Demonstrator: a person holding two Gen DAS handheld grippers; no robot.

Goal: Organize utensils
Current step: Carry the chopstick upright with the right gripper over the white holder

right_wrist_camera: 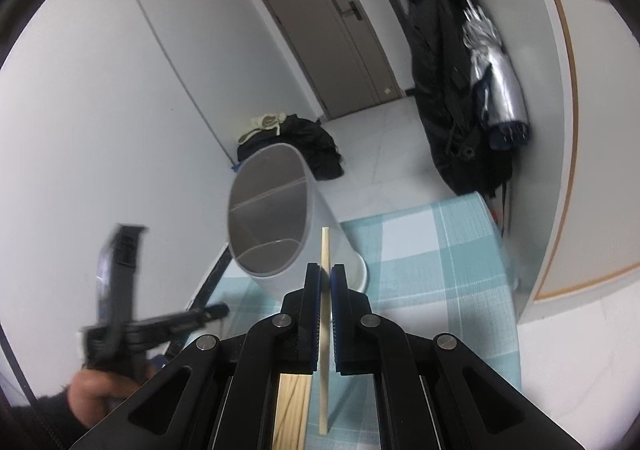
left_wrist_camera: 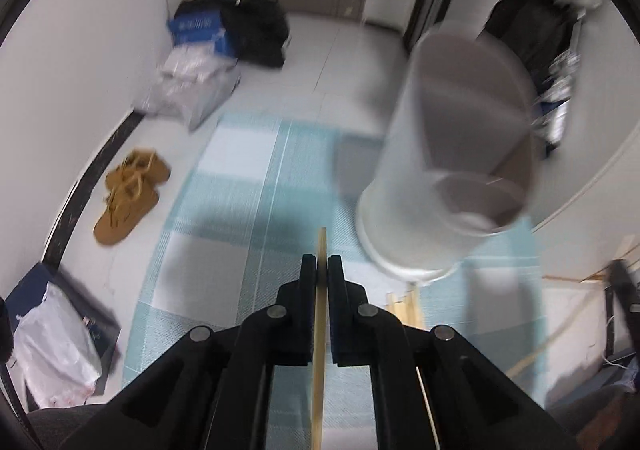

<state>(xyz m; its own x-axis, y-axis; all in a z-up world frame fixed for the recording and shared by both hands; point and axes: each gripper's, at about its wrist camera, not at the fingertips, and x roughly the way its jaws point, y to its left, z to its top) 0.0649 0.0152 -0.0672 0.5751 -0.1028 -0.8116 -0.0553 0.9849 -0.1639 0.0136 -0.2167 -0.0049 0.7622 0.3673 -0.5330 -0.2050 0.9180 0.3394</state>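
Observation:
My left gripper (left_wrist_camera: 322,260) is shut on a wooden chopstick (left_wrist_camera: 320,330) that runs up between its black fingers and pokes out past the tips. My right gripper (right_wrist_camera: 326,268) is likewise shut on a second wooden chopstick (right_wrist_camera: 325,314). A tall translucent white holder cup (left_wrist_camera: 452,154) stands on a white saucer on the blue checked tablecloth (left_wrist_camera: 248,186), ahead and right of the left gripper. In the right wrist view the holder cup (right_wrist_camera: 276,218) sits just ahead and left of the right gripper. More chopsticks (left_wrist_camera: 404,304) lie on the cloth by the saucer.
The left hand-held gripper and the hand on it (right_wrist_camera: 116,314) show at the lower left of the right wrist view. On the floor are brown shoes (left_wrist_camera: 130,196), plastic bags (left_wrist_camera: 192,90) and dark bags (left_wrist_camera: 256,30). Coats and a folded umbrella (right_wrist_camera: 496,90) hang to the right.

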